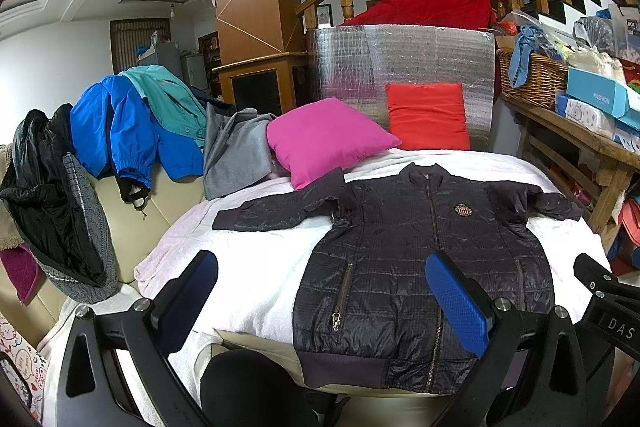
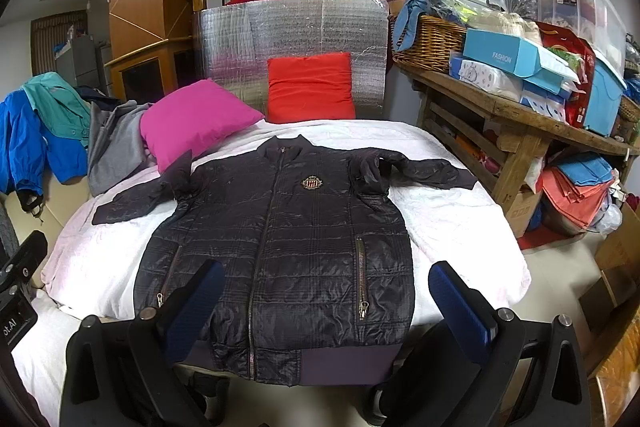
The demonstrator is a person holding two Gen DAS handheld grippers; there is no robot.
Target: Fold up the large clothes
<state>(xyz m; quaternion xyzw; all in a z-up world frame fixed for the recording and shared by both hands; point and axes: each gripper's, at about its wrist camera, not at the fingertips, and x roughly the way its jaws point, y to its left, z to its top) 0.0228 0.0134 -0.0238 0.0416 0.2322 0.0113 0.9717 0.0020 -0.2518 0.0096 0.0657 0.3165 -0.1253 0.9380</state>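
Jacket [image 2: 280, 247] lay flat, sleeves toward 9 and 3 o'clock, ready for folding; left tongs [image 1: 320, 303] and right tongs [image 2: 326, 311] spread, empty.

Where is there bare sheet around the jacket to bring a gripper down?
Bare white sheet lies between the dark jacket and the bed's edge, below each sleeve: to its right, and to its left. The head end is crowded by the pink pillow and red pillow.
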